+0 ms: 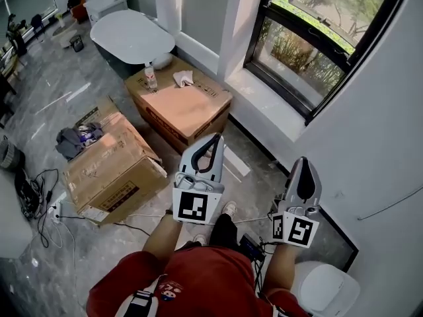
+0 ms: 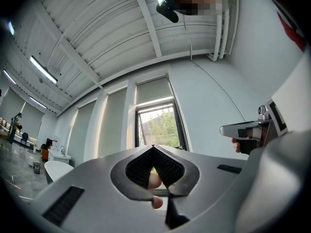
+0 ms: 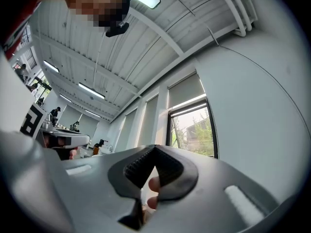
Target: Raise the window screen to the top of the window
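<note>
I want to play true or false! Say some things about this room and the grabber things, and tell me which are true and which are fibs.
1. Both the left hand-held gripper and the right hand-held gripper have their jaws shut on nothing. True.
2. A bottle stands on the white bathtub. False: the bottle stands on a cardboard box, not on the bathtub.
3. Green trees show through the window. True.
4. The right hand-held gripper presses on the window glass. False: it is held in the air, away from the window.
5. The person wears a red top. True.
</note>
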Demonstrator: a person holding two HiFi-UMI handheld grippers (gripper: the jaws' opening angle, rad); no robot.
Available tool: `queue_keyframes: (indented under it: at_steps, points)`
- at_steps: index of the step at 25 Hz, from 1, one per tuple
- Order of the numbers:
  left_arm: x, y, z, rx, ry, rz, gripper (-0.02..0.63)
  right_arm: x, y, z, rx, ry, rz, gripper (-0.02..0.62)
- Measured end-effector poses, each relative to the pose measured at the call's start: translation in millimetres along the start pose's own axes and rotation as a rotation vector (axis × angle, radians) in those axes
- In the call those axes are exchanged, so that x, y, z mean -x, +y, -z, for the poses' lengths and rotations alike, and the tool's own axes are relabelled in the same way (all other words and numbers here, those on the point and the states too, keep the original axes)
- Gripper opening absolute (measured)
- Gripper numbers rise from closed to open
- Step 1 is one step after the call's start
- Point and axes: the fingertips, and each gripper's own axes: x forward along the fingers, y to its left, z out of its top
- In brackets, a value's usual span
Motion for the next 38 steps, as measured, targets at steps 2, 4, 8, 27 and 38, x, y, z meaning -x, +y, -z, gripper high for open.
queue_keyframes:
  at_steps: [2,4,8,27,38]
  points:
    - [-13,-1,11,0.024,0.019,0.002,0.006,-9,-6,13,0.006,0.007,0.009,0.009]
    - [-29,1,21,0.022,0.035,0.005,0.005,-19,-12,25,0.004,0.018,0.014,0.009]
    - [-69,-6,32,0.022,0.041,0.023,0.005,-42,-37,43,0.014,0.041,0.041,0.009]
    - [-255,-56,55,-0.016,0.026,0.059,0.006,-162,-182,98,-0.043,-0.002,0.140,0.009]
    - [-312,-64,64,-0.024,0.037,0.056,0.005,-210,-211,123,-0.084,0.001,0.130,0.009]
